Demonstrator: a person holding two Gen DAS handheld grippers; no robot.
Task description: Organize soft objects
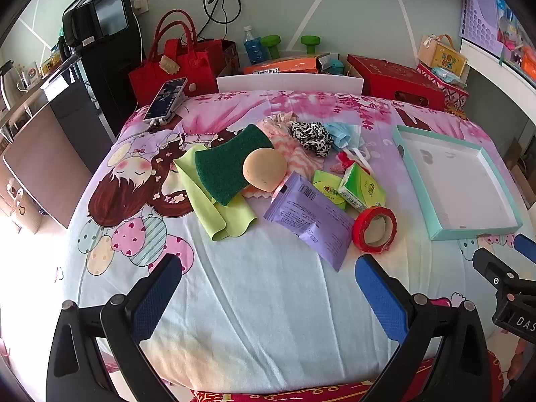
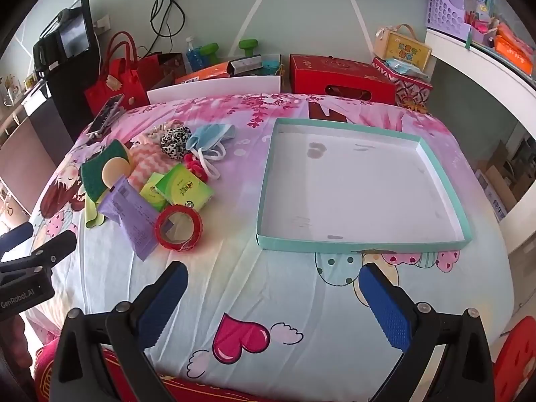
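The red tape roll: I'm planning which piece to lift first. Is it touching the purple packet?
Touching. In the left wrist view the red tape roll leans against the purple packet edge, no cloth showing between; the right wrist view agrees.

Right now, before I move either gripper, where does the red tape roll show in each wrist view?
Left wrist view: the red tape roll sits right of centre, at the near edge of the pile, touching the purple packet.
Right wrist view: it sits left of centre, again beside the purple packet.
Shared landmark: the teal-rimmed tray, empty, to the roll's right in both.
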